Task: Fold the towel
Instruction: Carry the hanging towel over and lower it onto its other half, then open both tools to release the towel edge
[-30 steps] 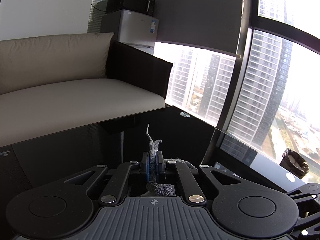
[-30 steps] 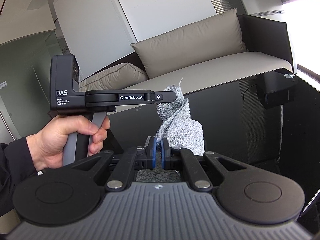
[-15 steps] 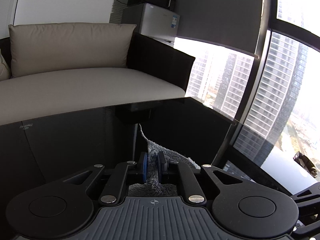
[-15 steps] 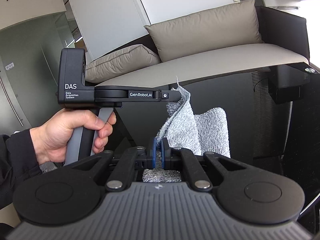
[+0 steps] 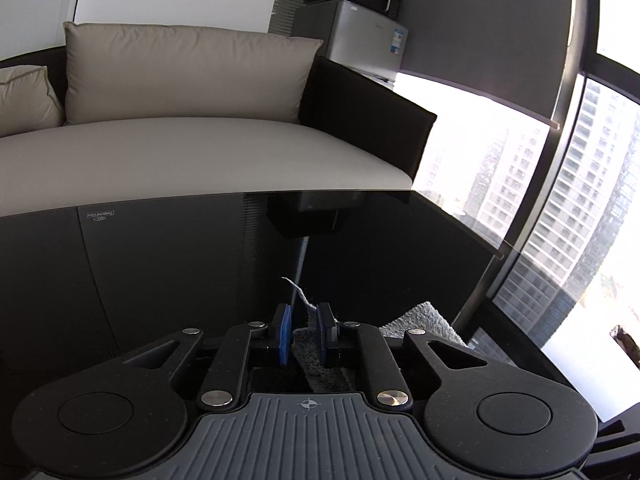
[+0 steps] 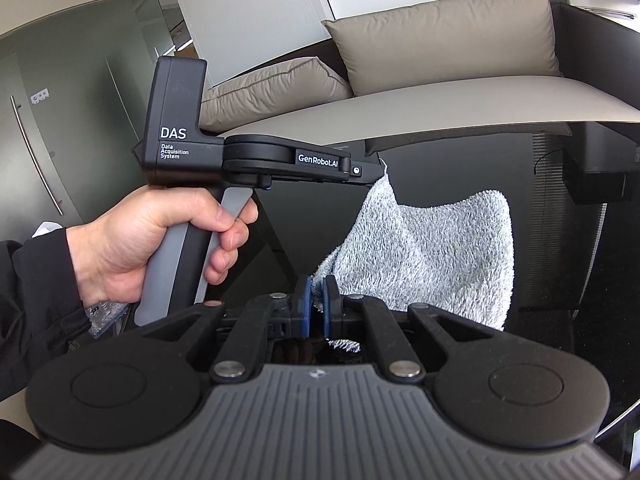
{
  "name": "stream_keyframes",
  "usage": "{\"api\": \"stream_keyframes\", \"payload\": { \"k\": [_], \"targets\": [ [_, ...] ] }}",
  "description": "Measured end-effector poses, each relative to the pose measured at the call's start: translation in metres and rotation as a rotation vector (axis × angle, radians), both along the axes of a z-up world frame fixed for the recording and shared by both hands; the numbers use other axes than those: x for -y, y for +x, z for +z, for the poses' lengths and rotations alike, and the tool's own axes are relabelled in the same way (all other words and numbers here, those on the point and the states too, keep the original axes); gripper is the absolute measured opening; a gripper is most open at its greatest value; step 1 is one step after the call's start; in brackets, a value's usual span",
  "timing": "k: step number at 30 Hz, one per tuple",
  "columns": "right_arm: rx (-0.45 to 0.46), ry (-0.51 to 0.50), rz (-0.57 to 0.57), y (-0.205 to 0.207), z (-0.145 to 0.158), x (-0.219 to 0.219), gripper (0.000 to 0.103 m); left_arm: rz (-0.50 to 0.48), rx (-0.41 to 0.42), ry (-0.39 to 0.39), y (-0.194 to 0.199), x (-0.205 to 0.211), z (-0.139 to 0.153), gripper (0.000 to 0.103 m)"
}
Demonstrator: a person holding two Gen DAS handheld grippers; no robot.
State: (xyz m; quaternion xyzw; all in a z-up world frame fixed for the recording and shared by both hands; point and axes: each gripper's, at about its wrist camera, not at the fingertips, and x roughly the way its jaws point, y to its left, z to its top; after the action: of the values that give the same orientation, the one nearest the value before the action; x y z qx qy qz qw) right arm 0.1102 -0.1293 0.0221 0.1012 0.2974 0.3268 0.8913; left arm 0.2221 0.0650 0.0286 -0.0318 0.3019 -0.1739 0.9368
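Over the black glass table point(image 5: 160, 264), the left gripper point(image 5: 303, 330) has parted its blue pads since half a second ago; the grey towel point(image 6: 432, 248) corner appears to touch only the right pad. The right gripper point(image 6: 315, 302) stays pinched on its corner. The towel hangs wider between them, above the table.

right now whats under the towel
The towel hangs between the left gripper and the right gripper, sagging toward the black glass table. The glass shows bare beside it; whatever lies directly beneath the cloth is covered.
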Motion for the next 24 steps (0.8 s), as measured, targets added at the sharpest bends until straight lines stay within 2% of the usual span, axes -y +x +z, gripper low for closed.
{"api": "stream_keyframes", "payload": {
  "k": [2, 4, 6, 8, 10, 12, 17, 19, 22, 24],
  "targets": [
    [-0.010, 0.010, 0.019, 0.001, 0.000, -0.002, 0.021, 0.046, -0.007, -0.011, -0.004, -0.006, 0.002, 0.022],
    [-0.001, 0.006, 0.039, 0.001, 0.002, -0.004, 0.029, 0.085, -0.015, -0.011, -0.008, -0.010, 0.004, 0.023],
    [0.011, -0.002, 0.053, 0.000, 0.003, -0.005, 0.031, 0.116, -0.022, -0.008, -0.012, -0.013, 0.005, 0.029],
    [0.024, -0.010, 0.047, 0.000, 0.004, -0.004, 0.031, 0.138, -0.022, -0.031, -0.020, -0.014, 0.006, 0.043],
    [0.031, -0.010, 0.028, 0.004, 0.004, 0.000, 0.031, 0.141, -0.036, -0.060, -0.026, -0.014, 0.005, 0.048],
    [0.029, -0.014, -0.004, 0.011, 0.004, 0.007, 0.031, 0.147, -0.054, -0.074, -0.032, -0.009, 0.004, 0.049],
    [0.044, -0.061, -0.092, 0.023, 0.003, 0.022, 0.032, 0.179, -0.041, -0.012, -0.047, 0.006, -0.001, 0.049],
    [0.036, -0.064, -0.146, 0.030, 0.002, 0.028, 0.032, 0.162, -0.036, -0.008, -0.046, 0.013, -0.001, 0.050],
    [0.019, -0.074, -0.206, 0.039, -0.003, 0.034, 0.039, 0.126, -0.042, 0.039, -0.046, 0.029, -0.002, 0.050],
    [0.021, -0.091, -0.219, 0.042, -0.006, 0.034, 0.039, 0.115, -0.036, 0.099, -0.046, 0.041, -0.004, 0.049]
  ]
}}
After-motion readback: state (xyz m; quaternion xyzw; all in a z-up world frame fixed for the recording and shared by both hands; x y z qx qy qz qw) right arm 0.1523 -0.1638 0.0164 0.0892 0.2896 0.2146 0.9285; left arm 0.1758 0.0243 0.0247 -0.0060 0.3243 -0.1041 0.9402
